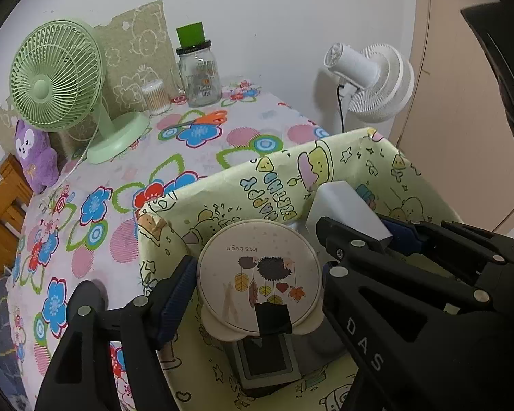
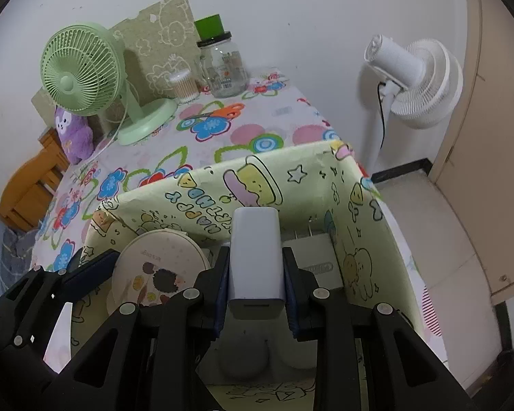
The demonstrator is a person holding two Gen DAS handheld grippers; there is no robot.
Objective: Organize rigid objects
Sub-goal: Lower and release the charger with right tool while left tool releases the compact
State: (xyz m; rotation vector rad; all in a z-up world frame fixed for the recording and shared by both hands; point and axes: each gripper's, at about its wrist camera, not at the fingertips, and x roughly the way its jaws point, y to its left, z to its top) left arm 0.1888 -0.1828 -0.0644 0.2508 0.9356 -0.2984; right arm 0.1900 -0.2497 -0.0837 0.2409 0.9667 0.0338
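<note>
A yellow-green cartoon-print box stands open at the near edge of the flowered table. My left gripper is shut on a round cream compact mirror with a hedgehog picture, held over the box; the mirror also shows in the right wrist view. My right gripper is shut on a white charger block, held over the box; the charger also shows in the left wrist view. A dark grey device and a white adapter lie in the box.
On the table stand a green desk fan, a glass jar with a green lid, a cotton-swab tub, orange scissors and a purple plush. A white floor fan stands right of the table.
</note>
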